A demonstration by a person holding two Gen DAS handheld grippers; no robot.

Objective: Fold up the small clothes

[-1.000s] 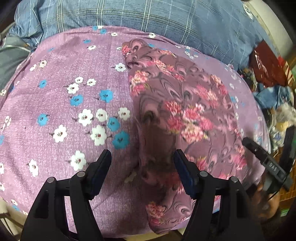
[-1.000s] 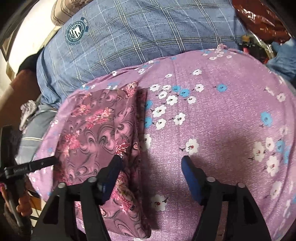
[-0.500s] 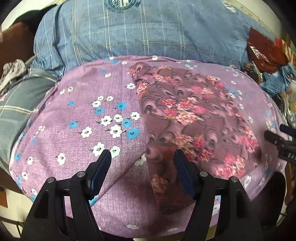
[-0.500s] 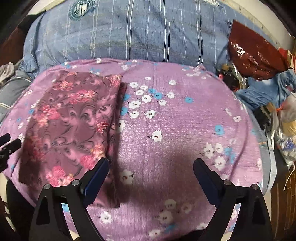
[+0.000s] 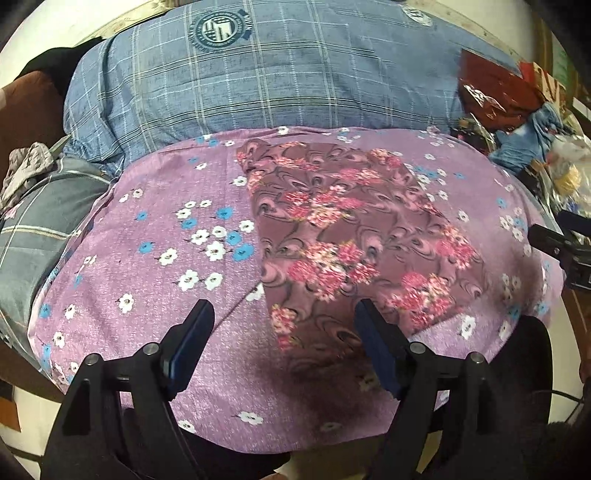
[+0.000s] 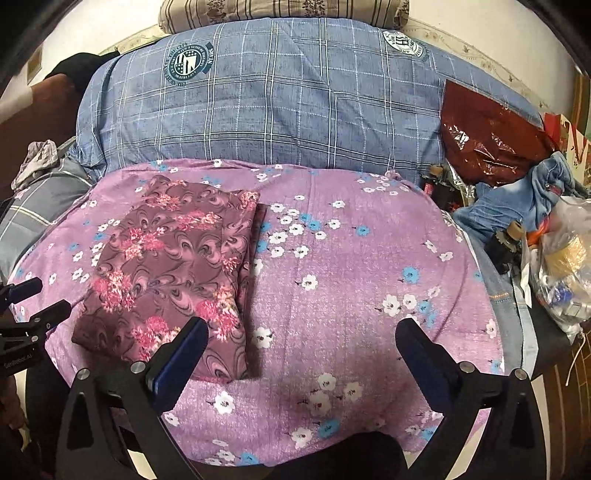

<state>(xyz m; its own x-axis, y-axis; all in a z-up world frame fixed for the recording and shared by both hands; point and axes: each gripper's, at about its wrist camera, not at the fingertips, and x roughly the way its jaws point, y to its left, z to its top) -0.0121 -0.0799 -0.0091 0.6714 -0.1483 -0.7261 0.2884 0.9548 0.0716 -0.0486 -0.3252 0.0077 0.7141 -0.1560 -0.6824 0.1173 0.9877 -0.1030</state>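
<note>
Mauve floral folded garment point(image 6: 166, 280) now lies released on the purple flowered cloth point(image 6: 369, 295) near its left edge, both the left claw point(image 5: 282, 345) and right claw point(image 6: 301, 360) opening empty (fold apparently finished).

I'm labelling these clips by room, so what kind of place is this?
Most likely a bedroom at home: a blue plaid quilt lies behind the purple flowered cloth, a striped pillow sits by the wall, and clothes and bags are piled alongside.
</note>
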